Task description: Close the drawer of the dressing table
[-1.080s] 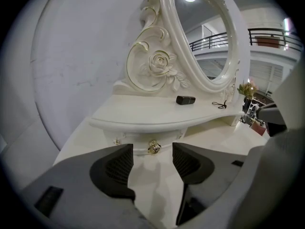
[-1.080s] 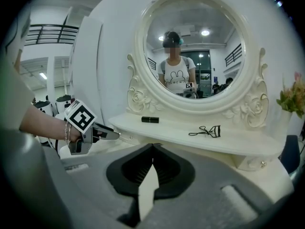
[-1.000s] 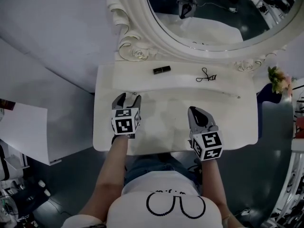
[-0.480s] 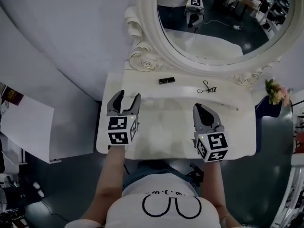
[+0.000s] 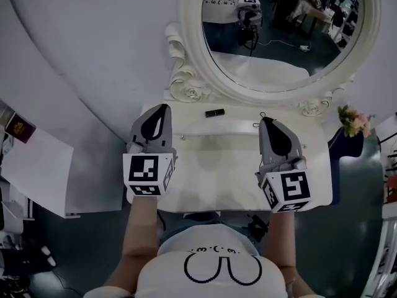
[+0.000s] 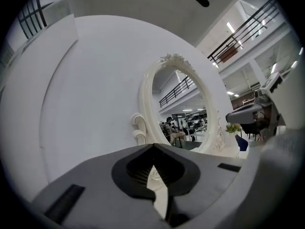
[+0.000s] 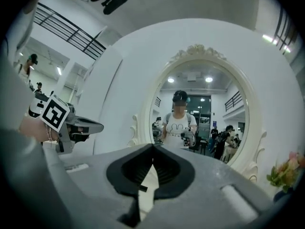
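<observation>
The white dressing table stands below me against a curved white wall, with its oval mirror behind. No drawer front shows in any view; the tabletop and my body hide it. My left gripper hovers above the table's left part, jaws shut and empty. My right gripper hovers above the right part, also shut on nothing. Both point level at the mirror. In the left gripper view the jaws meet before the mirror frame. In the right gripper view the jaws meet below my reflection.
A small black tube lies at the back of the tabletop. A pot of flowers stands to the right of the table. A white board lies on the floor at the left.
Both grippers have risen from near the tabletop and now point level at the mirror. The left gripper's jaws have gone from open to shut. The right jaws stayed shut.
</observation>
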Demonstrator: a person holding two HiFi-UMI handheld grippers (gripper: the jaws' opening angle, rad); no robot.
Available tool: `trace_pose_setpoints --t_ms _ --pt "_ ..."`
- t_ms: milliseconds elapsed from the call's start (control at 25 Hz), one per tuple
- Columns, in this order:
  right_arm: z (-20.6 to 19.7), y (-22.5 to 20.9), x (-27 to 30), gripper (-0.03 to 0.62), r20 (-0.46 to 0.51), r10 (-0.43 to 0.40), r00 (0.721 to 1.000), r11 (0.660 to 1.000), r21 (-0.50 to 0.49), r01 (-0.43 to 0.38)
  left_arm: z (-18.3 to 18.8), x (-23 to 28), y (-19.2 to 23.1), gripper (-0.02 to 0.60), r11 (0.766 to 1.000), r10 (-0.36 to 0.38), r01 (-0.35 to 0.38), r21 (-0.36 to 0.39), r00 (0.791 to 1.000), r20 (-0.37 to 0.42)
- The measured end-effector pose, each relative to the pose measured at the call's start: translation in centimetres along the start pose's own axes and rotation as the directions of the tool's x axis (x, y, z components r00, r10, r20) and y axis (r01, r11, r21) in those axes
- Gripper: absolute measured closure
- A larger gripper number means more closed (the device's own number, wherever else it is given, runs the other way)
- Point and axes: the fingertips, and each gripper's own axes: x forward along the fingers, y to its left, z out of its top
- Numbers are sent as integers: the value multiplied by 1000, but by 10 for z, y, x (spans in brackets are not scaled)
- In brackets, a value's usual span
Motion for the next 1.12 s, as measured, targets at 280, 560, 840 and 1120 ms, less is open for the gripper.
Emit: trace_pose_setpoints --t_ms 280,560,840,1120 --pt "37 -2 -11 592 82 -25 996 1000 -11 26 42 -8 -8 583 999 -25 21 49 997 76" --pt "40 2 -12 592 77 0 997 999 -44 4 50 -12 -5 583 999 -14 10 38 996 92" --pt "44 5 -14 594 92 12 996 999 -38 -8 51 -14 -3 583 999 -4 1 32 995 95" --pt "44 4 -14 593 86 9 996 999 -33 -6 54 -18 1 583 1000 0 -2 21 995 96"
